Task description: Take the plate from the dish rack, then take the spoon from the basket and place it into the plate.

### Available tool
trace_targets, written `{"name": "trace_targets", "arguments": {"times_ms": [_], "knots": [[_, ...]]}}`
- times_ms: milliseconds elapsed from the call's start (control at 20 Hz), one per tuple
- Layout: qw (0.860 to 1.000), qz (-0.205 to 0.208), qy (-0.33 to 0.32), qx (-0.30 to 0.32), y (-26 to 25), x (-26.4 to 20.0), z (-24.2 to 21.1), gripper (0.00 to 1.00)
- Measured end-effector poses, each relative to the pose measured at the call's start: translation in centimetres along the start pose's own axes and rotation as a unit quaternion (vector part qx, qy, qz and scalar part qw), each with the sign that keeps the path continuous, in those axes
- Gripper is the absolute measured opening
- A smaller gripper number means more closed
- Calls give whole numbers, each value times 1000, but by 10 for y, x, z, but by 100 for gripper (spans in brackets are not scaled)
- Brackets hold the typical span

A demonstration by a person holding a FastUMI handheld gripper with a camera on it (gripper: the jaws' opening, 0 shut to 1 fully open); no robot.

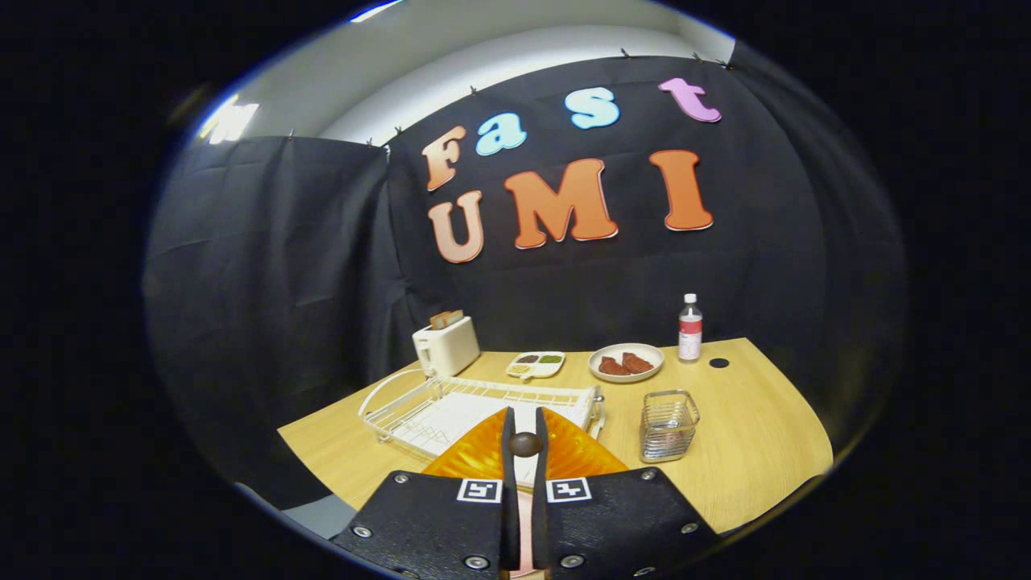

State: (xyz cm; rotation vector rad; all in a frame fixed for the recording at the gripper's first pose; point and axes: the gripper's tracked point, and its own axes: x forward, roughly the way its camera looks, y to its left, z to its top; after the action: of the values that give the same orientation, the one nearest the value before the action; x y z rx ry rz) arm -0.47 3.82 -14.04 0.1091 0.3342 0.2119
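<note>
The gripper (524, 431) has its two fingers drawn almost together, with only a thin gap between them, and a small dark rounded knob sits pinched in that gap near the tips; it looks like the end of the spoon (525, 444), with a pale pinkish strip running back between the fingers that may be its handle, though the fisheye view is too close to be sure. Directly under the fingers lies a translucent orange ribbed plate (471, 457), spreading out to either side of them on the light wooden table (749, 451). Just beyond the plate stands the white wire dish rack (451, 407) with a white drip tray inside it. To the right of the fingers, a little apart from the plate, is the small square wire mesh basket (668, 424). Further back along the table, near the black cloth wall, stand a cream toaster (445, 344) with bread in its slots, a white divided dish (536, 365) of small foods, a white round plate with brown pieces of food (626, 362), and a clear plastic bottle with a pink label (690, 328) beside a small dark disc (719, 362).
</note>
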Motion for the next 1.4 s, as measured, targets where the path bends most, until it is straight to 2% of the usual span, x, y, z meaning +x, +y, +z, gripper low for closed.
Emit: {"name": "trace_targets", "arguments": {"times_ms": [300, 600, 900, 1100, 1250, 1400], "knots": [[997, 59, 47, 7, 28, -2, -54, 6], [993, 103, 52, -3, 43, -22, -85, 6], [992, 108, 69, -11, 44, -28, -126, 6], [993, 105, 51, -12, 39, -35, -131, 7], [993, 95, 66, -10, 29, -38, -147, 12], [994, 76, 80, -17, 19, -40, -160, 21]]}}
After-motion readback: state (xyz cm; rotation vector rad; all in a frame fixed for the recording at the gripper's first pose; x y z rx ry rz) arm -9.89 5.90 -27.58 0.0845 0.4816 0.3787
